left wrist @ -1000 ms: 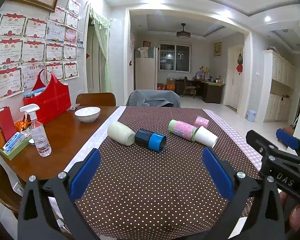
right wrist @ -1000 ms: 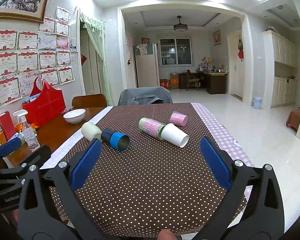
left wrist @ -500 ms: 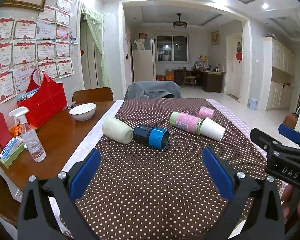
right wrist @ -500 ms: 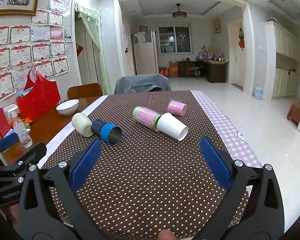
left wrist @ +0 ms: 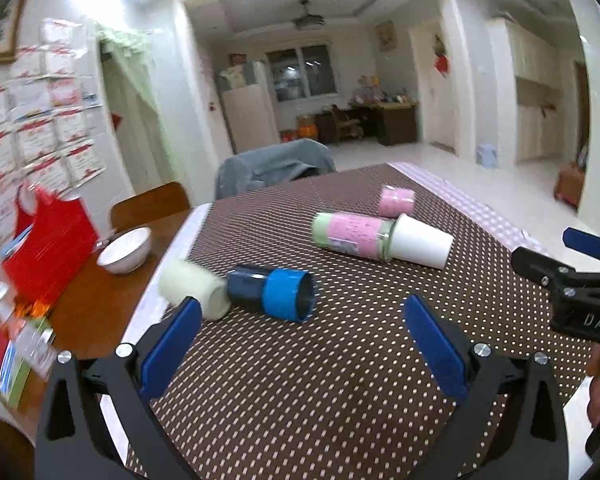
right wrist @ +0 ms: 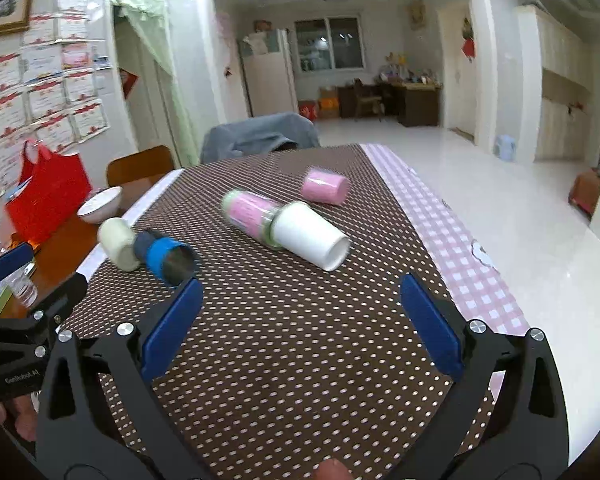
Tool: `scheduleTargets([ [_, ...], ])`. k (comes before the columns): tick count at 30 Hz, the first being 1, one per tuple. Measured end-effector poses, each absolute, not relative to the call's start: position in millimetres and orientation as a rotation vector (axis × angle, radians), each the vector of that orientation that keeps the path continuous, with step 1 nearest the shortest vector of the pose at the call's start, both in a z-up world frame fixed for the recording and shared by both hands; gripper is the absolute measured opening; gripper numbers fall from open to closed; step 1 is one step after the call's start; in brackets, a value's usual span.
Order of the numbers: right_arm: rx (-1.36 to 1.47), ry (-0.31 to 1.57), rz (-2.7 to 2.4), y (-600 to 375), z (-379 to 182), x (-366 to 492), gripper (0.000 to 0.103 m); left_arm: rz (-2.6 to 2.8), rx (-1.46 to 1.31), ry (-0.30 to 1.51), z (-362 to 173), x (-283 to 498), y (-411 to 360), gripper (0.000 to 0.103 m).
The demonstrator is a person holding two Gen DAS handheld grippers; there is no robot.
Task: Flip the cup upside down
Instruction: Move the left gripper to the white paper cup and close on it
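Several cups lie on their sides on the brown dotted tablecloth. A blue cup lies next to a cream cup. A white paper cup touches a pink-and-green cup. A small pink cup lies farther back. My left gripper is open and empty, just short of the blue and cream cups. My right gripper is open and empty, short of the white cup.
A white bowl, a red bag and a spray bottle stand on the bare wood at the left. A grey-covered chair is at the far end. The table's right edge drops to the floor.
Both grippers have moved forward and tilted over the table toward the cups. The cups have not moved. Both stay open.
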State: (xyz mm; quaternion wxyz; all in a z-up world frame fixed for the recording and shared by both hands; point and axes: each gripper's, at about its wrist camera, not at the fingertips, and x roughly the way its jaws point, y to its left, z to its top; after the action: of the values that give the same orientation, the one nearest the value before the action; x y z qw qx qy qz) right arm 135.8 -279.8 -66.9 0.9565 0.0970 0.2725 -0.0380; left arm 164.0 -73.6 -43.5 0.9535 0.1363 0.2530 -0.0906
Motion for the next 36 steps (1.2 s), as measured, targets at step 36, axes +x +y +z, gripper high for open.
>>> scheduleTargets([
  [36,0.447,0.834,-0.203,-398,-133,251,0.097,-1.011,1.308,0.683,-126,352,-279,0.099],
])
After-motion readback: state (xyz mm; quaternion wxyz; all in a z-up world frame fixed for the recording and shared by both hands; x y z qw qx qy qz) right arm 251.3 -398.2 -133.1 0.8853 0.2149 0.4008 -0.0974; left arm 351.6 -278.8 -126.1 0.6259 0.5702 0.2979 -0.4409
